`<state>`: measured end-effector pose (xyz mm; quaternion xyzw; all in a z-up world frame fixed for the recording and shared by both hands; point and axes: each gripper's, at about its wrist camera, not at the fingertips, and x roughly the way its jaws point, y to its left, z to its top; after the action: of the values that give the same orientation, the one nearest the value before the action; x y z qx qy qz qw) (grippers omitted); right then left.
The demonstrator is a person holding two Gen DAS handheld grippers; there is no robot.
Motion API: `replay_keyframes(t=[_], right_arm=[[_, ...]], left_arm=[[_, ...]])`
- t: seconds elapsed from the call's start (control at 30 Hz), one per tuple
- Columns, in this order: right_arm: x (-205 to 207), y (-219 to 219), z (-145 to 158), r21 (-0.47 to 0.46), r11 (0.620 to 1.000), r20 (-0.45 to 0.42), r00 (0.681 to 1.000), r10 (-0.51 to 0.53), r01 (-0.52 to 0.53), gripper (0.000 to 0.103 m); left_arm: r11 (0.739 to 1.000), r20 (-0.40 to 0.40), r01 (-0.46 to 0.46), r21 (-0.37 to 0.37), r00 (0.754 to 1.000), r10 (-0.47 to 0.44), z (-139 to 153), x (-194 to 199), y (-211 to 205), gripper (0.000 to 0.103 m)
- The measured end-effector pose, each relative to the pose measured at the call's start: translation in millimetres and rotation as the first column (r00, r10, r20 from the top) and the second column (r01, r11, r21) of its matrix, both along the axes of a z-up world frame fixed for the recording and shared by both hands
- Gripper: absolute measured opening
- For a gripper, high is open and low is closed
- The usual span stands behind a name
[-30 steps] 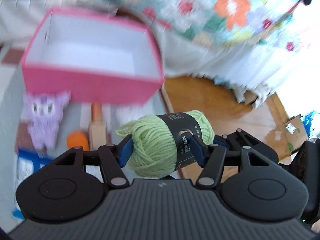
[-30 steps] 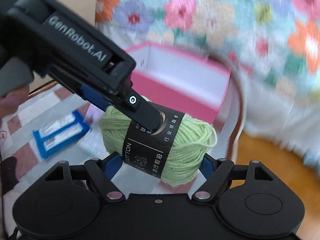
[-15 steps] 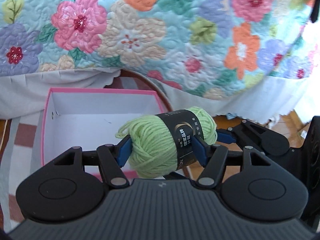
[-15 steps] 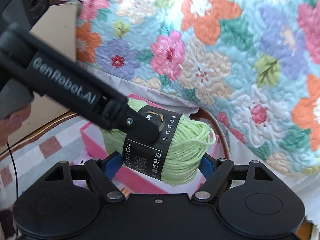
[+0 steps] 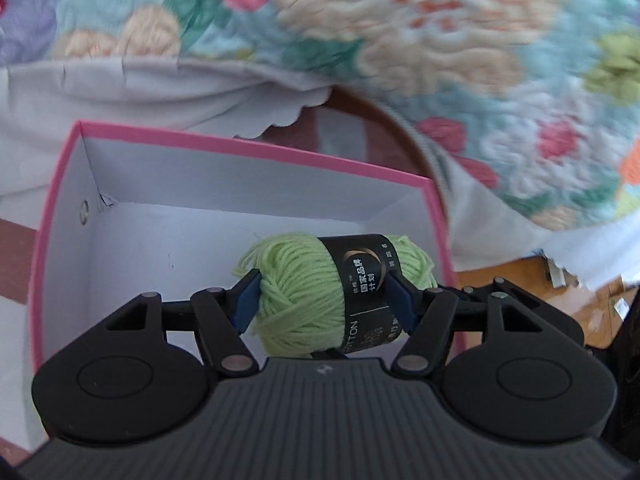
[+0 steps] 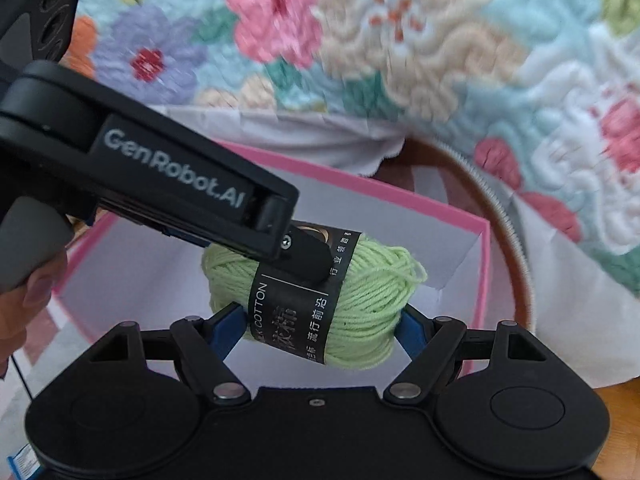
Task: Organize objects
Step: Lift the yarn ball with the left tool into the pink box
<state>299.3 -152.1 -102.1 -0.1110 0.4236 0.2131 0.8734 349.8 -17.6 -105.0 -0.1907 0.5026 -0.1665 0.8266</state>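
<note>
Both your left gripper [image 5: 322,300] and right gripper [image 6: 320,326] clamp the green yarn skein [image 5: 320,292]; the left's jaws have just been opening, so uneven release could snag it on the pink box [image 5: 256,148] rim below.

One green yarn ball [image 5: 304,296], single black label band on it. One pink box [image 5: 256,148], white inside. Two grippers: left gripper [image 5: 320,300], right gripper [image 6: 320,328]. One floral quilt [image 6: 400,40]. One hand [image 6: 24,300], probably, partly cut off at edge.
</note>
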Motion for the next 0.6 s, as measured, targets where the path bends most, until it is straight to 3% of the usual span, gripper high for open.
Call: replay_keyframes(t=[0.23, 0.33, 0.5, 0.6], right_arm=[[30.6, 15.3, -22.7, -0.106, 0.994, -0.048, 0.999, 0.015, -0.020, 0.082], [36.1, 21.9, -30.9, -0.153, 0.987, -0.055, 0.998, 0.040, -0.048, 0.082], [48.3, 24.3, -42.0, -0.174, 0.985, -0.080, 0.996, -0.035, 0.021, 0.079], [46.8, 25.4, -40.8, -0.179, 0.984, -0.084, 0.996, -0.023, 0.008, 0.079]], left_arm=[[0.997, -0.048, -0.066, -0.045, 0.997, 0.064, -33.1, 26.1, 3.7, 0.064], [0.997, -0.050, -0.075, -0.025, 0.996, 0.074, -37.5, 28.4, 1.7, 0.064], [0.994, -0.056, -0.080, 0.072, 0.995, 0.085, -44.9, 29.7, -7.7, 0.064], [0.993, -0.046, -0.101, 0.053, 0.994, 0.103, -46.5, 27.4, -8.3, 0.060]])
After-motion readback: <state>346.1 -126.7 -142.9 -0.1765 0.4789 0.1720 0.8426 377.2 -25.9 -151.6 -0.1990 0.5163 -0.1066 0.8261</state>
